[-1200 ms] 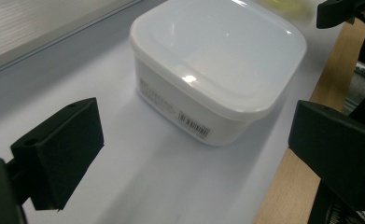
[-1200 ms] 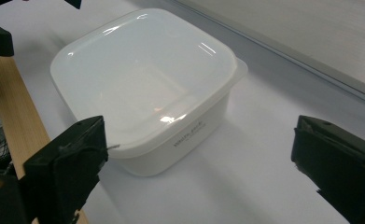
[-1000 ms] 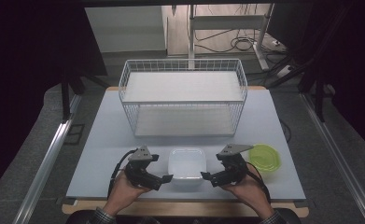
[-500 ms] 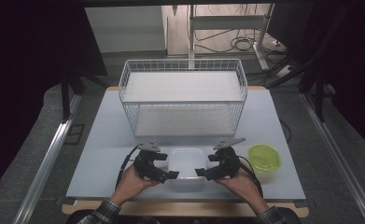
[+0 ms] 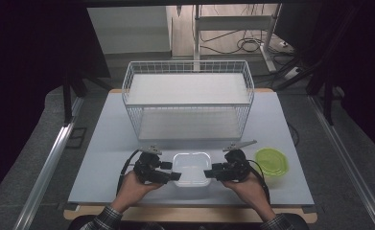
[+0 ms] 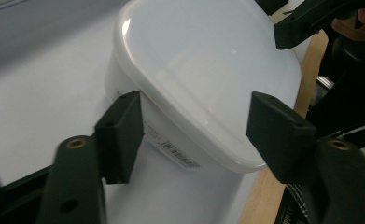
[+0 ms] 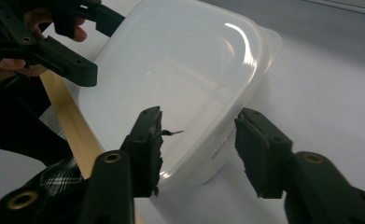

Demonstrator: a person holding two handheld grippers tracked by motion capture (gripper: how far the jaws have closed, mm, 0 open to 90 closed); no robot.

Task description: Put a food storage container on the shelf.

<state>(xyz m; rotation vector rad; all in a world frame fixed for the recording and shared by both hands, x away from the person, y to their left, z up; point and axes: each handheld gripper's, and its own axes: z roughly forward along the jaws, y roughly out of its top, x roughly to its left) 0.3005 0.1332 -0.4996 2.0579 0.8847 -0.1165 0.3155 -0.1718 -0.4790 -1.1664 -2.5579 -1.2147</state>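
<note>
Though printed, tub (image 6: 203, 88) label illegible.

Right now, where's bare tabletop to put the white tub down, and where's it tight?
Free: the table left of the wire basket down to the left gripper, and the right strip between basket and table edge, above the green lid. Tight: the near middle, where both grippers flank the white tub, with the right gripper close to the lid.

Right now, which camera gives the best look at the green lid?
The high view: the green lid lies whole on the table, right of the right gripper and apart from the white container. The gripper views look at that container, not the lid.
</note>
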